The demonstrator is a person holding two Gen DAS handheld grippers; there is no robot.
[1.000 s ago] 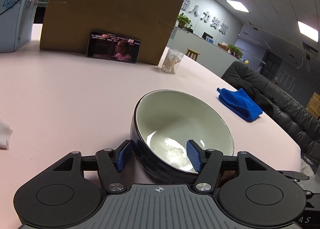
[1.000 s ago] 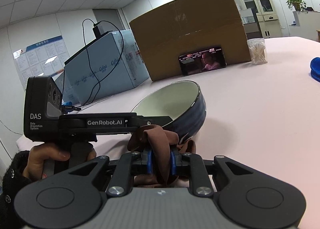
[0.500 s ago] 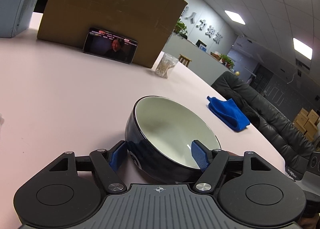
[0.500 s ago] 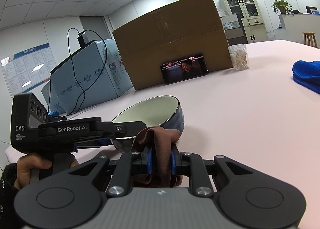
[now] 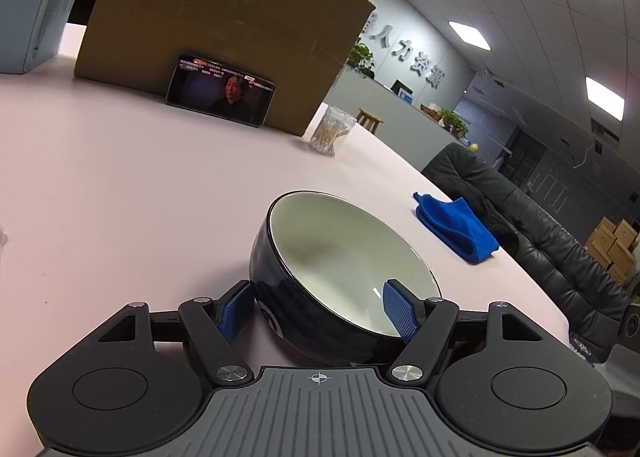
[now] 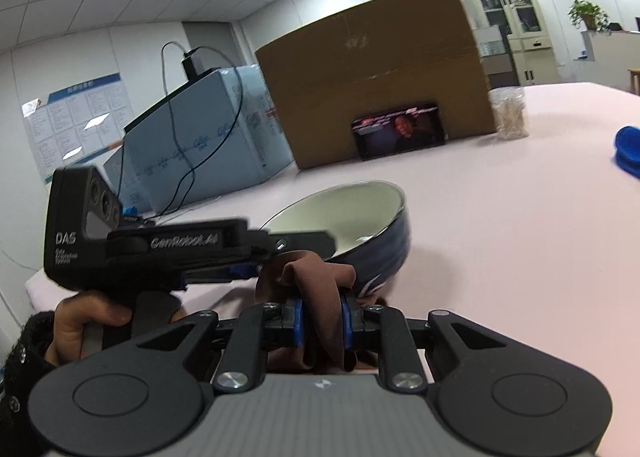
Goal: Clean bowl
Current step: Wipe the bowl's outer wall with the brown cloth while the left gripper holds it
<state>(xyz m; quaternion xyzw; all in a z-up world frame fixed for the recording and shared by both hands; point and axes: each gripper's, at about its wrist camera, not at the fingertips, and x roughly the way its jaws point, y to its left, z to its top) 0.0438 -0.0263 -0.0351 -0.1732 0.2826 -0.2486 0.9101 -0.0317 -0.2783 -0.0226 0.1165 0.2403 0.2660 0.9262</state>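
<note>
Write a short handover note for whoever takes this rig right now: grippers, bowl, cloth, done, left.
Left gripper: jaws open astride the near wall of the bowl, one pad outside, one inside, not clamping.
Right gripper: shut on the brown cloth, held just in front of the bowl.
Bowl: tilted on the pink table, inside looks clean and empty.
Done: wiping appears finished.
Left: probably settle the bowl upright, withdraw, put the cloth down.

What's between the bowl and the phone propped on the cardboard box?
Nothing: bare pink table runs from the bowl to the phone, clearest in the left wrist view.
</note>
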